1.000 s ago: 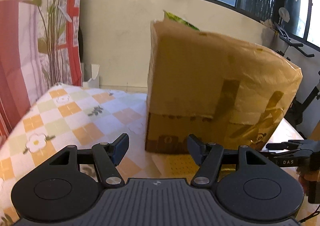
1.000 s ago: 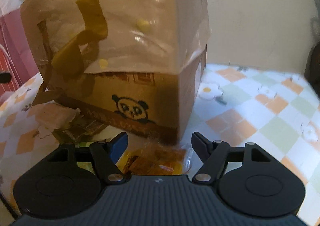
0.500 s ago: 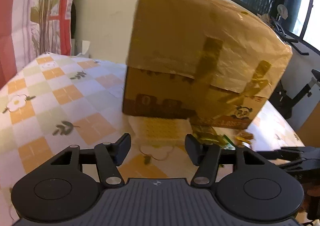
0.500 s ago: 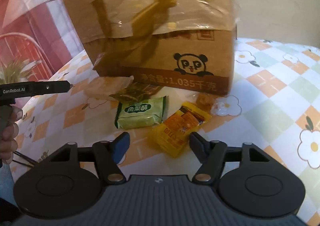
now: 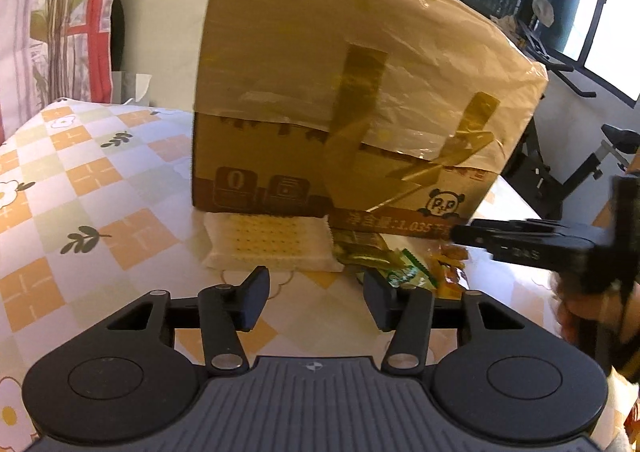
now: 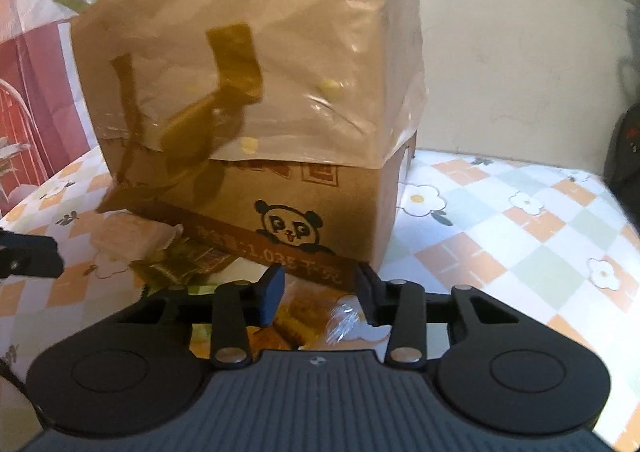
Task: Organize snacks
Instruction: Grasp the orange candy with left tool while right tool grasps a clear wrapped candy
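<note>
- I'm closing the right hand-held gripper (image 6: 320,294) over the orange snack packet (image 6: 308,318) lying on the counter (image 6: 520,236) just in front of the cardboard box (image 6: 256,99). The packet is between the jaws; I can't tell if the pads are pressing yet.
- I'm also closing the left hand-held gripper (image 5: 316,294), with nothing between its jaws. It's hovering near the pale cracker pack (image 5: 268,244), which is butted against the box's base.
- Other snacks: green packet (image 5: 404,272) and a dark-gold wrapper (image 5: 360,248) in a loose heap between the cracker pack and the orange one, some overlapping.
- For a clean grasp, I'd say take the orange packet across its body, not the clear crinkly end, which looks likely to slip.
- Before lifting, I'd check that the neighbouring wrappers aren't snagged.
- Edges: box wall is right ahead of both grippers, so little room forward. Plastic film and tape hang loose over the box's upper half and could catch.
- Open room: the checked counter to the right of the box looks free. The two grippers are near each other, so I'm watching for a clash.
</note>
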`<state>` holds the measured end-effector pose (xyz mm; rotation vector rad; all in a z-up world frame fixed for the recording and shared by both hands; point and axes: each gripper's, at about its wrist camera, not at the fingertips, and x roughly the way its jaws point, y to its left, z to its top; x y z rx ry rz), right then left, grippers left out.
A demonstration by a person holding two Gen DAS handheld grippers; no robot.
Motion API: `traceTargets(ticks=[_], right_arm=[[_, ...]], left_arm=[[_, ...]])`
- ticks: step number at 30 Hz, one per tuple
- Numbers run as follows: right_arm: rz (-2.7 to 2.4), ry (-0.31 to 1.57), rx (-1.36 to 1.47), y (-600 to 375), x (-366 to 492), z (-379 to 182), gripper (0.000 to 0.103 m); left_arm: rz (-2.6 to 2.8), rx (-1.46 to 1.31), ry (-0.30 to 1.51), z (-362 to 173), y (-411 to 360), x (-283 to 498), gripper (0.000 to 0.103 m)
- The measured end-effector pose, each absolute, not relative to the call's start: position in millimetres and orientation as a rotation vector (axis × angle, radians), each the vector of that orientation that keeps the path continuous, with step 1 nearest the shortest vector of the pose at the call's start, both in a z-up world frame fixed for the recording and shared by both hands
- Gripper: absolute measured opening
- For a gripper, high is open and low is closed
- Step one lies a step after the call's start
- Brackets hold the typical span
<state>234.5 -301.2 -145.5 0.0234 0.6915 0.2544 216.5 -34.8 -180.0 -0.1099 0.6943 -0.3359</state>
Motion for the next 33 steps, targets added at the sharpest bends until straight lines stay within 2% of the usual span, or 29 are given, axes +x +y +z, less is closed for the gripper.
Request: traceTargets(ticks=[6, 9, 16, 21, 33], right_arm=[[0.279, 0.763, 0.131, -316, 244, -161, 0.035], [0.277, 0.784, 0.159, -320, 232, -163, 0.022], [0.294, 0.762, 0.086, -316, 205, -163, 0.022], [0.272, 0.746, 0.003, -308, 193, -163, 0.022], [0.235, 0.697, 0.053, -318, 177, -167, 0.021]], left_arm=[[-0.363, -0.100, 0.695, -180, -42, 218, 0.050], [-0.383, -0.090, 0.703, -181, -49, 221, 0.048], [-0.460, -0.045, 0.720, -186, -79, 225, 0.048], [-0.545, 0.019, 0.749, -193, -104, 227, 0.043], [-0.657, 0.162, 0.798, -215, -167, 252, 0.041]])
